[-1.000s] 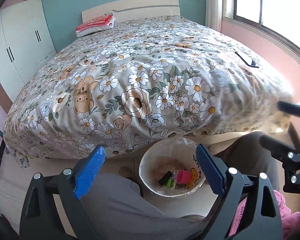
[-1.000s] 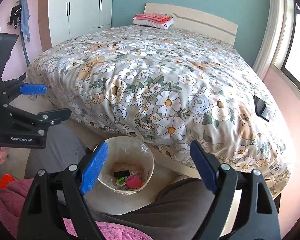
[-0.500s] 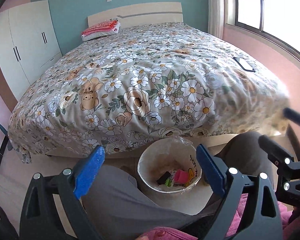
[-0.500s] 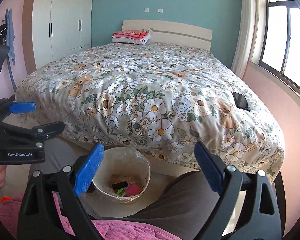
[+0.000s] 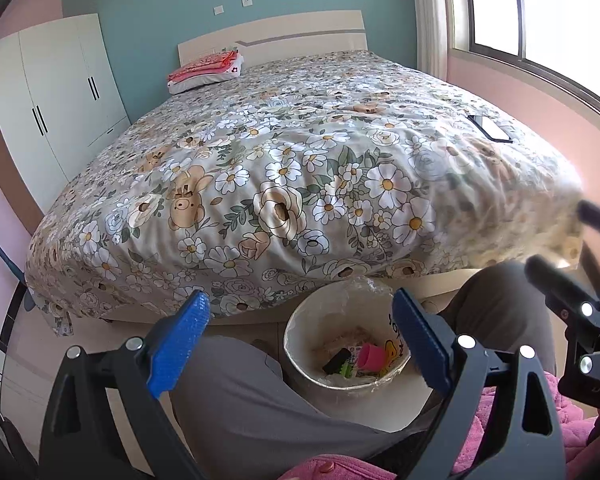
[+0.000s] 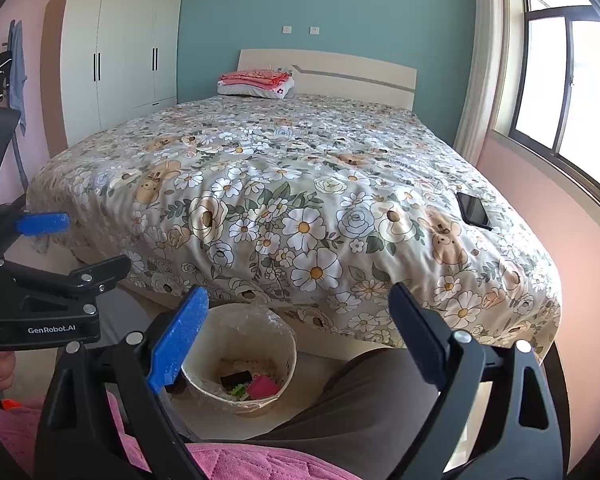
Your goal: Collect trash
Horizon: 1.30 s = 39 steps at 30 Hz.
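Bedroom walls of teal and pink frame a wide bed [image 6: 300, 184] under a flowered quilt, which fills the middle of both views. A white wardrobe [image 6: 116, 56] stands at ten o'clock in the right wrist view, and a window [image 6: 556, 80] lets in bright light at two o'clock. Folded pink cloth on a pillow [image 6: 256, 82] lies by the headboard at twelve o'clock. The person's grey-trousered legs [image 5: 260, 408] spread at the bottom of the left wrist view, probably so the bin stays within easy reach between them.

That bin [image 5: 300, 356], lined with a clear bag, sits on the floor at six o'clock, hard against the foot of the bed. Inside lie the collected scraps [image 5: 354, 358]: a black piece, a pink one and something green.

A dark phone [image 6: 474, 210] lies on the quilt at three o'clock, well apart from the bin.

The left gripper [image 5: 298, 342] and right gripper [image 6: 296, 338] both hang above the bin with blue pads spread wide and nothing between them, seemingly free for the next piece.
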Each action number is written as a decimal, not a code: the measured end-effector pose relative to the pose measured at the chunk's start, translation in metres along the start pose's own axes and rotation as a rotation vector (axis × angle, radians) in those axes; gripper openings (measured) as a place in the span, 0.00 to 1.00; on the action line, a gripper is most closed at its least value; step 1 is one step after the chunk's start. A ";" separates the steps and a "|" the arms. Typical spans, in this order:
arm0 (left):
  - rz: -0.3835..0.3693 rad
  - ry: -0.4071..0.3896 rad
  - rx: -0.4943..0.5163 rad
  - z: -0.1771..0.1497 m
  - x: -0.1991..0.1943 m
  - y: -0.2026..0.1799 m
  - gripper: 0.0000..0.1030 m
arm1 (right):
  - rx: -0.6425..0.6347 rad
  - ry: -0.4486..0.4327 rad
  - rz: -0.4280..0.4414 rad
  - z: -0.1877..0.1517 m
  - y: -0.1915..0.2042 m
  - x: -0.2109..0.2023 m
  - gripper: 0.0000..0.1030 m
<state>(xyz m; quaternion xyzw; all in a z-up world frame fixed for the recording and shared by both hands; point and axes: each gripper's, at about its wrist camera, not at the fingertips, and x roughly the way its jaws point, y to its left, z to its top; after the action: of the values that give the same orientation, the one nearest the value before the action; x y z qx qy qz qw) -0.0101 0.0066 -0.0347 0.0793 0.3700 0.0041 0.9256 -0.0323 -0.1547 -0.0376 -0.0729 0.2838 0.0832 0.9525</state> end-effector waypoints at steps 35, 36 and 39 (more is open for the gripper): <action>-0.020 -0.046 0.031 0.000 -0.009 -0.010 0.91 | 0.016 0.056 -0.021 -0.002 -0.002 0.004 0.87; -0.018 -0.046 0.031 0.000 -0.009 -0.010 0.91 | 0.016 0.056 -0.021 -0.002 -0.002 0.005 0.87; -0.018 -0.047 0.030 0.000 -0.009 -0.010 0.91 | 0.016 0.056 -0.021 -0.002 -0.001 0.005 0.87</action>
<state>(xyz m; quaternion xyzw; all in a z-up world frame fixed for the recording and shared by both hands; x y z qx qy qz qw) -0.0167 -0.0044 -0.0299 0.0901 0.3488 -0.0117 0.9328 -0.0295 -0.1557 -0.0420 -0.0708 0.3104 0.0689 0.9455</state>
